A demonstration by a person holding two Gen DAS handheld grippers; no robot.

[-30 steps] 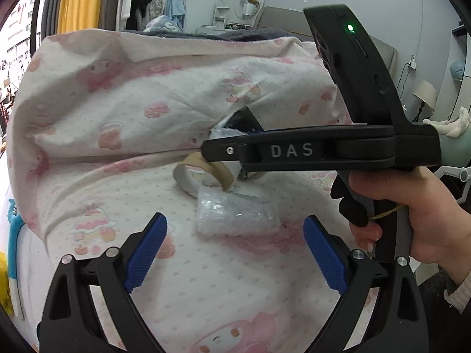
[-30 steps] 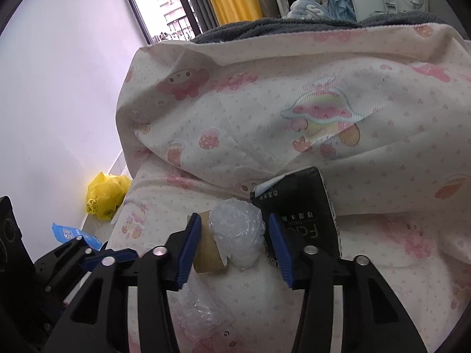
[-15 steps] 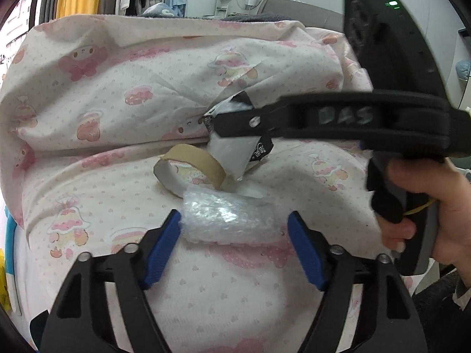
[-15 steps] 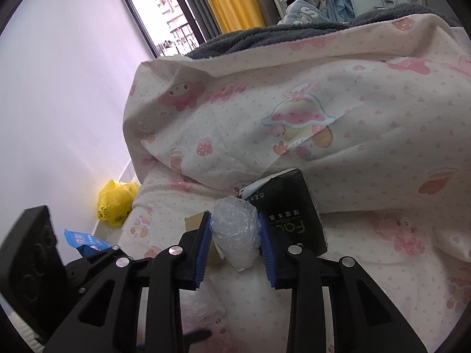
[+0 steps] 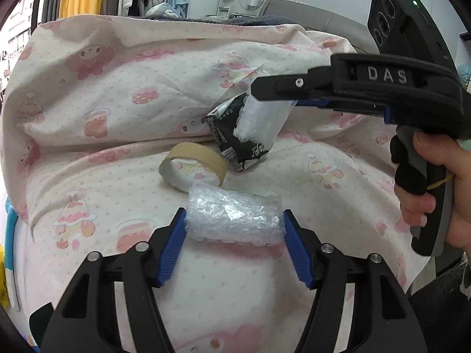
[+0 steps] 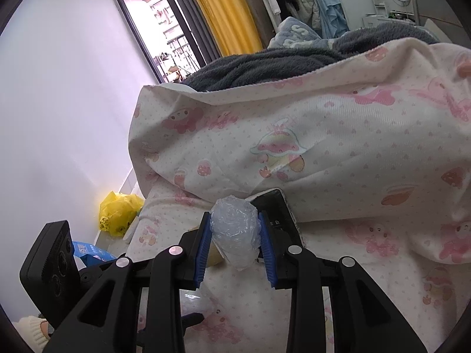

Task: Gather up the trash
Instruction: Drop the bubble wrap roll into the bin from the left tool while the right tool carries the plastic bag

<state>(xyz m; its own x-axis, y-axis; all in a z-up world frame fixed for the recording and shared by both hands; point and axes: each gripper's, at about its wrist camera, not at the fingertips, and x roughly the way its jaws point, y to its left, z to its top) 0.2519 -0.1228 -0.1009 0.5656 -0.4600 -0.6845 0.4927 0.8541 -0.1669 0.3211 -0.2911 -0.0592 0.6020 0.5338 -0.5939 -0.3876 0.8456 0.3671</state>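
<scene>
Left wrist view: the left gripper [image 5: 234, 235] has its blue pads pressed against both ends of a bubble wrap roll [image 5: 234, 219] lying on the pink-patterned bedsheet [image 5: 88, 200], just in front of a cardboard tape ring [image 5: 192, 166]. Beyond it, the right gripper [image 6: 235, 245] (held in a hand [image 5: 441, 194]) is closed on a crumpled clear plastic wad [image 6: 235, 229], lifted above a black packet [image 5: 235, 135] on the sheet
</scene>
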